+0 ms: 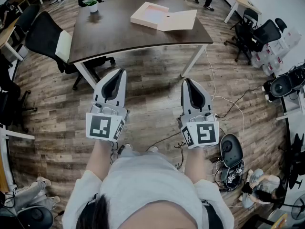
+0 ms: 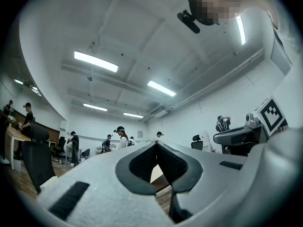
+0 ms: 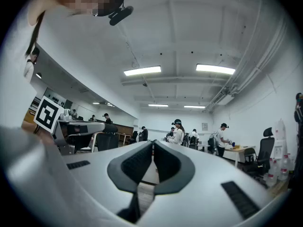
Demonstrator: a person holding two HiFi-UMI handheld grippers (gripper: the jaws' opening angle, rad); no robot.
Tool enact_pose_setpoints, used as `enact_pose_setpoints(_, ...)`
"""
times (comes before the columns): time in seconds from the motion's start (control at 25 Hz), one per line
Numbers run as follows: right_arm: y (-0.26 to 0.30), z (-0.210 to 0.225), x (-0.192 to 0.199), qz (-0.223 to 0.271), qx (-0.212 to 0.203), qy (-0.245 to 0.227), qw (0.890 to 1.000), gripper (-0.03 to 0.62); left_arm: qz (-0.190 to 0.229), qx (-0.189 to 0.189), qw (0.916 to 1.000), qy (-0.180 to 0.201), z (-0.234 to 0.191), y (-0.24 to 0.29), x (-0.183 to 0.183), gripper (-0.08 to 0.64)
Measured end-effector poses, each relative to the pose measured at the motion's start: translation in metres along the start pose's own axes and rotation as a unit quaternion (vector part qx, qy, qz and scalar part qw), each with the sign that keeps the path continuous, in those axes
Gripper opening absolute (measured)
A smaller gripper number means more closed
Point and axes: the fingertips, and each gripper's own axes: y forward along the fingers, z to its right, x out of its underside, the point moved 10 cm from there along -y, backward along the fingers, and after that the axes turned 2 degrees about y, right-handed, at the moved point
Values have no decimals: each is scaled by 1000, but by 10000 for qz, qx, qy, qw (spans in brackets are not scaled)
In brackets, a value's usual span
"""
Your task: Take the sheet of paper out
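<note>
Overhead, head view: the left hand-held gripper (image 1: 119, 71) and the right hand-held gripper (image 1: 187, 81) are held side by side over the wood floor (image 1: 152, 85). Both point toward a dark table (image 1: 119, 37) and are well short of it. An open pale box (image 1: 148, 14) lies on the table. What appears to be the sheet of paper (image 1: 180, 20) lies flat, touching the box's right edge; whether it is loose paper or the box's lid cannot be told. A potted plant (image 1: 92, 4) stands near the table's far left corner, and an office chair (image 1: 45, 35) stands at the table's left end.

Left gripper view: the jaw tips meet, with nothing between them.

Right gripper view: the jaws are likewise closed together and empty. People (image 3: 179, 130) stand at desks across the room.
</note>
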Motion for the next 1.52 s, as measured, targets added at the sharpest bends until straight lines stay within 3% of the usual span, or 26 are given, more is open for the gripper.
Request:
enact_pose_setpoints(1.0, -5, 50, 23, 93, -288, 201, 9993, 18, 9, -108, 9998, 186, 47, 23, 10, 9)
enact_pose_setpoints(1.52, 63, 77, 37, -23, 60, 173, 9998, 18, 127, 149, 9998, -18, 9, 98, 39, 9)
